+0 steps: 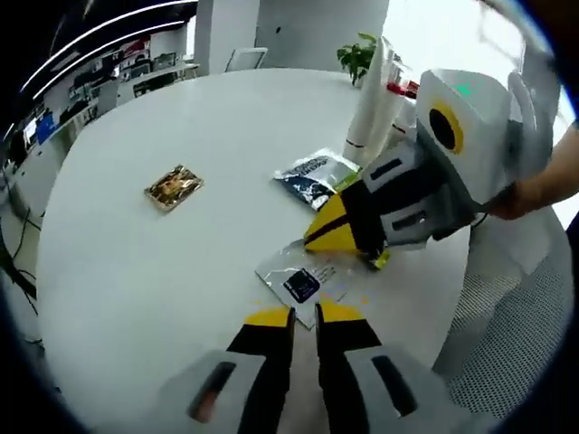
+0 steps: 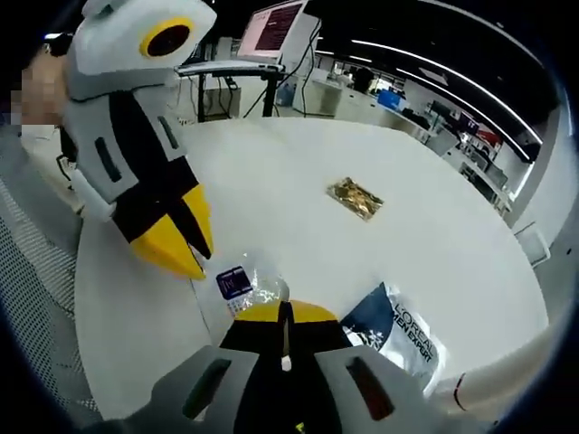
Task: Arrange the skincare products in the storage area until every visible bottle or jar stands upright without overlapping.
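Note:
A silver sachet [image 1: 303, 276] with a dark blue label lies on the white round table [image 1: 163, 289], between both grippers. My left gripper [image 1: 304, 316] sits at its near corner with a narrow gap between the jaws. My right gripper [image 1: 317, 237] comes in from the right, its yellow tips at the sachet's far edge. In the right gripper view the right gripper [image 2: 285, 312] has its jaws pressed together, right against the silver sachet [image 2: 244, 285]. I cannot see whether it pinches the sachet. The left gripper [image 2: 181, 253] points down at the sachet's left edge.
A gold sachet [image 1: 174, 187] [image 2: 355, 197] lies farther out on the table. A blue and white sachet [image 1: 312, 172] [image 2: 393, 334] lies close by. White tubes [image 1: 375, 99] and a plant [image 1: 359, 56] stand at the far edge. A mesh chair [image 1: 507, 344] is beside the table.

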Available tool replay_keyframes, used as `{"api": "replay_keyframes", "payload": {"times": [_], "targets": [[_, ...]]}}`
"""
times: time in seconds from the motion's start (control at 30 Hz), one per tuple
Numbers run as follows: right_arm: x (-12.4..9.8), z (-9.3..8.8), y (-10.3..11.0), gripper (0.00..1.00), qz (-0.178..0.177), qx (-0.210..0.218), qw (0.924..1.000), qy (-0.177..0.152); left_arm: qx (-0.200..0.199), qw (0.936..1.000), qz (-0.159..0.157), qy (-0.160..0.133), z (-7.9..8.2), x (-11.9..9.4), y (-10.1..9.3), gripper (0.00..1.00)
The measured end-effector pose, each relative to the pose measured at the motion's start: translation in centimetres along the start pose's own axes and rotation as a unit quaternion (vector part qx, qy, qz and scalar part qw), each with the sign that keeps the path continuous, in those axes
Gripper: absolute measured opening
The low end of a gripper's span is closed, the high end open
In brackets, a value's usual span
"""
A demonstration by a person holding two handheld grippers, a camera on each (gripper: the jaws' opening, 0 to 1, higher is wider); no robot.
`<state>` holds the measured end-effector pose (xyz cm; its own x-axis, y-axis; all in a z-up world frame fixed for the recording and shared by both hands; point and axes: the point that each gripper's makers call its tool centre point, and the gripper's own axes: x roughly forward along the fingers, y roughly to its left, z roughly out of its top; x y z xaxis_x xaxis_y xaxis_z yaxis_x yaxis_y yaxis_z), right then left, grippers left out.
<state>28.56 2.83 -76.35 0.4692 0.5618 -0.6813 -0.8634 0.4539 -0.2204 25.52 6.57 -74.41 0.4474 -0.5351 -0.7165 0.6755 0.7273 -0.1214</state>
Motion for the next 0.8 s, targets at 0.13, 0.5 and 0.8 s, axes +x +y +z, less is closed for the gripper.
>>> {"api": "replay_keyframes", "payload": {"times": [0.13,0.5,0.8], "targets": [[0.2,-0.1,-0.1,0.01,0.003,0.0,1.0,-0.001,0.084,0.9964,0.011,-0.006,1.1,0.9,0.1,0.16],[0.3,0.0,-0.2,0.02,0.016,-0.04,0.9991,0.001,0.115,0.9932,0.019,0.004,0.3,3.1,-0.3,0.19],[-0.6,-0.4,-0.9,0.12,0.001,-0.037,0.9993,-0.006,0.119,0.9926,0.026,0.005,0.5,3.0,-0.4,0.18]]}}
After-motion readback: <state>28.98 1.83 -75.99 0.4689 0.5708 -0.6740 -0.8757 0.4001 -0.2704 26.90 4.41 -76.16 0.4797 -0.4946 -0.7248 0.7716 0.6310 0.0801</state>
